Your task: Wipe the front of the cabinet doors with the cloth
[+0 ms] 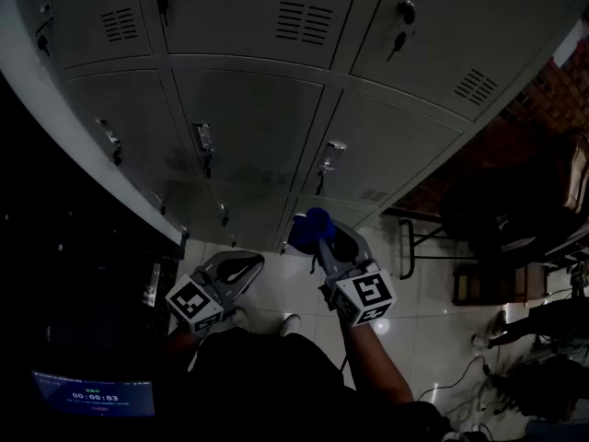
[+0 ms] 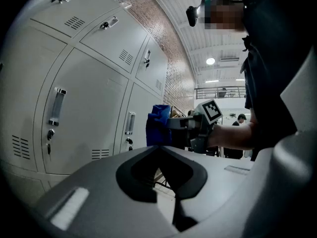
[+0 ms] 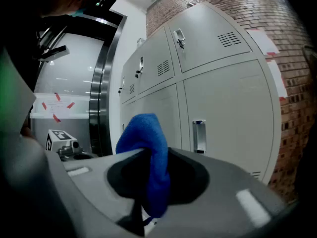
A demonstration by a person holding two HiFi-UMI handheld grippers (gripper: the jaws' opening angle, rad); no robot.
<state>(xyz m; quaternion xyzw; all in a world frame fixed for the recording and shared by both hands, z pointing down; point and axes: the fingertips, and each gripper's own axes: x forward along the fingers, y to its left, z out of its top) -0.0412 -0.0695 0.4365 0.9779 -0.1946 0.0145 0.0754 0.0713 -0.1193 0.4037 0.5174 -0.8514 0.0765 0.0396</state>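
Grey metal cabinet doors [image 1: 248,118] with handles and vent slots fill the upper part of the head view. A blue cloth [image 1: 311,226] is bunched in my right gripper [image 1: 319,239], which is shut on it and held a short way off a lower door. In the right gripper view the cloth [image 3: 146,133] folds over between the jaws, with the doors [image 3: 228,108] beyond. My left gripper [image 1: 241,267] sits lower left, shut and holding nothing. Its own view shows the doors [image 2: 84,113], the cloth [image 2: 158,125] and the right gripper beside it.
A brick wall [image 1: 543,99] joins the cabinet on the right. Dark chairs and a table frame [image 1: 479,238] stand right of it, with cables [image 1: 479,376] on the tiled floor. A lit screen [image 1: 92,396] glows bottom left. A steel door frame [image 3: 101,83] rises left of the cabinet.
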